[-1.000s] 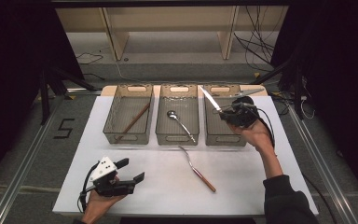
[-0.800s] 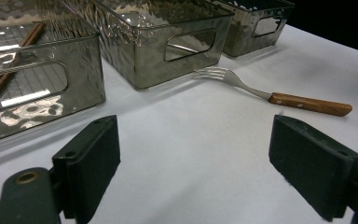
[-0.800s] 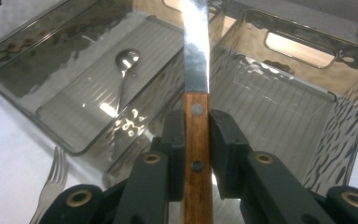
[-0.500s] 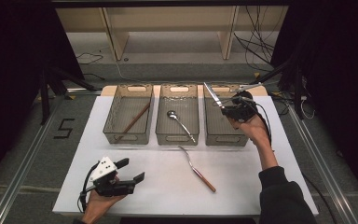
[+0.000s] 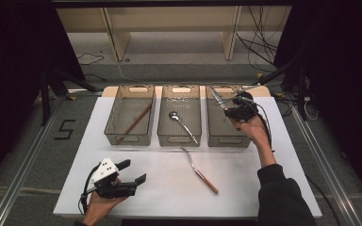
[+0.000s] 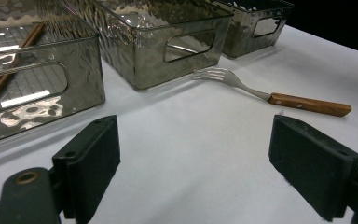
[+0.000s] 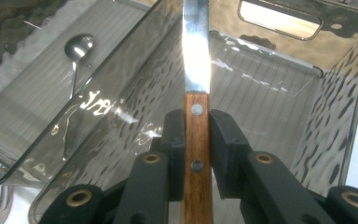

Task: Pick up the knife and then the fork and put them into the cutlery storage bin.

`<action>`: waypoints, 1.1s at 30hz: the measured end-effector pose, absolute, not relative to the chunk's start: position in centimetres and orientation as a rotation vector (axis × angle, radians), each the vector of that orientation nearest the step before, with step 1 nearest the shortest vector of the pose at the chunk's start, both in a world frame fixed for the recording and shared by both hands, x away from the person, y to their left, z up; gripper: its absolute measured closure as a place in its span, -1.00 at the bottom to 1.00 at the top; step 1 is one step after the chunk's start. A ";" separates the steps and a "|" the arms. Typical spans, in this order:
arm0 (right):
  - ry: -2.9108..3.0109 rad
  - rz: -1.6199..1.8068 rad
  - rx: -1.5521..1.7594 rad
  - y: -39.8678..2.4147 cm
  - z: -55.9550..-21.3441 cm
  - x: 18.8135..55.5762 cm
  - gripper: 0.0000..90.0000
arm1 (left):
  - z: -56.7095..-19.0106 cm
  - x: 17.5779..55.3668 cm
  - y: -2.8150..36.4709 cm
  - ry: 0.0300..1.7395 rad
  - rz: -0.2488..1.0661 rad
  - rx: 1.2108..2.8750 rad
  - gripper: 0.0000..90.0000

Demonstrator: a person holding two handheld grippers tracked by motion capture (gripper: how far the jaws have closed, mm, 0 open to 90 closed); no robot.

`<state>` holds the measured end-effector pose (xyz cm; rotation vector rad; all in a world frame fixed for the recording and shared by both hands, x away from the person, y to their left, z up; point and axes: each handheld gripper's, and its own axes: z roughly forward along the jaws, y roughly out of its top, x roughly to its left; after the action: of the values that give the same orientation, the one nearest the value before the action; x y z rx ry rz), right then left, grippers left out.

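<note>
Right tool (image 7: 196, 140) clamped on knife (image 7: 196, 56) by its wooden handle, blade ahead over right bin (image 7: 335, 107) (stiff, probably light). Left tool (image 6: 209, 158) open, empty.

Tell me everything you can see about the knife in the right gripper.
The knife has a flat, shiny metal blade and a brown wooden handle with two metal rivets. The right gripper clamps the handle between its black pads. It hangs over the right-hand bin, blade pointing toward the bin's far end, touching nothing else.
</note>
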<state>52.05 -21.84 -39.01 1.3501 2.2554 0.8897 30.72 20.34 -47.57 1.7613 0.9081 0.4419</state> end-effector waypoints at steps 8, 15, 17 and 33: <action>2.251 0.861 1.374 -21.5 -39.6 52.4 0.71 | -47.6 30.7 20.4 0.908 0.442 1.760 -0.64; 2.248 0.848 1.401 -21.5 -40.0 52.6 0.71 | -47.6 30.7 20.4 0.908 0.442 1.761 -0.64; 2.248 0.846 1.405 -21.4 -40.1 52.6 0.71 | -47.6 30.7 20.3 0.908 0.443 1.761 -0.64; 2.268 0.891 1.403 -21.2 -39.7 52.4 0.25 | -47.6 30.7 20.4 0.908 0.442 1.762 -0.64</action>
<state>52.37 -21.21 -39.67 1.4026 2.2680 0.8914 30.71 20.35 -47.56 1.7617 0.9076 0.4416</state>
